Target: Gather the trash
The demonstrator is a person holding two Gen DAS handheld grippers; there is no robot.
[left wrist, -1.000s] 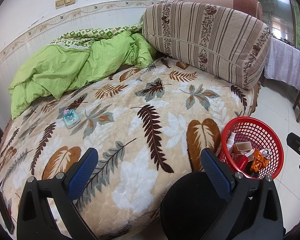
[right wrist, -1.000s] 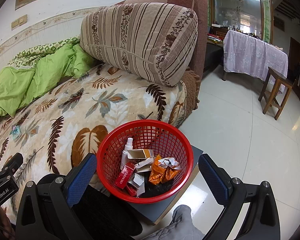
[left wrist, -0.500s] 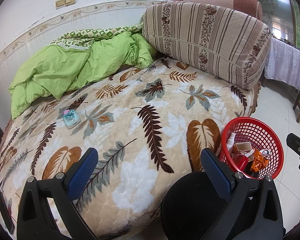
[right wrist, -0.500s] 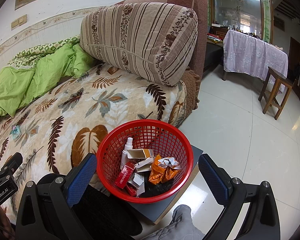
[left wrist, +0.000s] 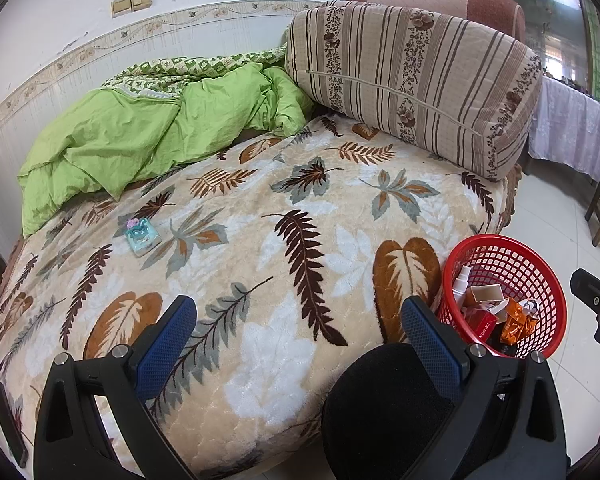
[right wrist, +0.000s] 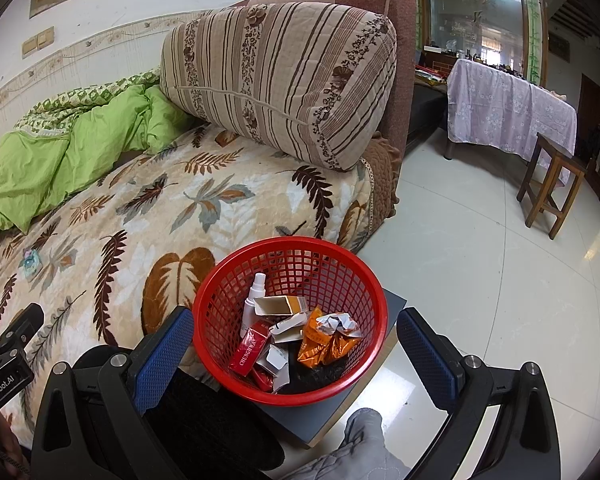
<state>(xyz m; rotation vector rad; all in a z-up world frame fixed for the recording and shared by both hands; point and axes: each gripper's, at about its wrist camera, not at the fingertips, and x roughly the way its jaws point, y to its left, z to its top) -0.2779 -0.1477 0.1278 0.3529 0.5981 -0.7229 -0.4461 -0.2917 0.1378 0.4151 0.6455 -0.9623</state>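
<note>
left wrist view: my left gripper (left wrist: 298,322) is spread wide over the leaf-print blanket (left wrist: 260,216), gripping nothing. a small teal packet (left wrist: 141,235) lies on the blanket, well ahead and to the left. right wrist view: my right gripper (right wrist: 294,340) is also released and empty, above the red basket (right wrist: 352,280). in the basket: a spray bottle (right wrist: 254,294), a red carton (right wrist: 250,350), an orange wrapper (right wrist: 326,346).

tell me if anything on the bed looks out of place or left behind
One thing: a small pale blue packet lies alone on the leaf-print blanket, below the green quilt, far from the red basket holding the other trash. Both grippers are open and empty.
</note>
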